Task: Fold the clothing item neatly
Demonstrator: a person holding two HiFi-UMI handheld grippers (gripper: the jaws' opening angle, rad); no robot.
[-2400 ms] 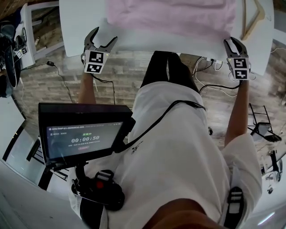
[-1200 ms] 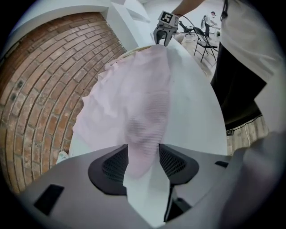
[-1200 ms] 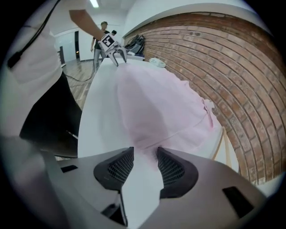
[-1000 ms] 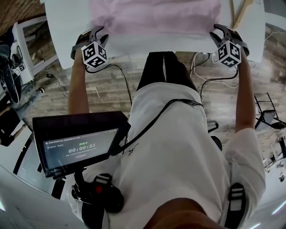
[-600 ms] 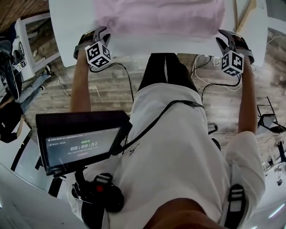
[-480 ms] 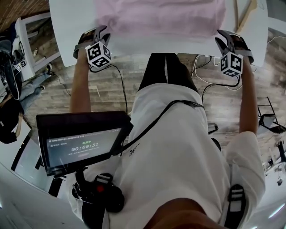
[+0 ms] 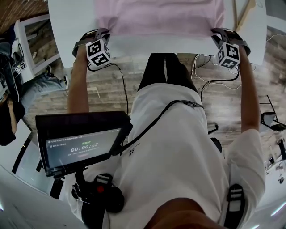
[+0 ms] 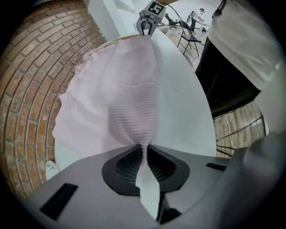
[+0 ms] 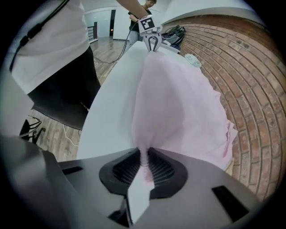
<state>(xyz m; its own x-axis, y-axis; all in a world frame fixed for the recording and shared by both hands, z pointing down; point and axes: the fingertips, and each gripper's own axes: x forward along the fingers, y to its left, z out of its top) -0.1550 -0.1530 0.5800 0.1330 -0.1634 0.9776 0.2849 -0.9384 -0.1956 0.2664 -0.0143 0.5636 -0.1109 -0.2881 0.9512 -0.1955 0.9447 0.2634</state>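
Note:
A pale pink garment point(image 7: 158, 15) lies spread on the white table point(image 7: 71, 22). My left gripper point(image 7: 101, 31) is at its near left corner and my right gripper point(image 7: 217, 32) at its near right corner. Both sets of jaws have just been closing, with cloth between them. In the left gripper view the ribbed pads pinch a bunched fold of the pink garment point(image 8: 134, 103) at the left gripper point(image 8: 144, 151). In the right gripper view the right gripper point(image 9: 144, 157) grips the garment point(image 9: 178, 103) the same way. The hem runs taut between the two grippers.
A wooden hanger point(image 7: 245, 13) lies on the table at the far right. A brick wall point(image 9: 250, 67) stands behind the table. The table's near edge point(image 7: 165, 48) is against the person's legs. A screen point(image 7: 82, 143) hangs at chest level. Cables point(image 7: 210, 62) trail on the wooden floor.
Both grippers came up from the table's near edge to the garment's near corners. Their jaws, open earlier, now pinch the hem.

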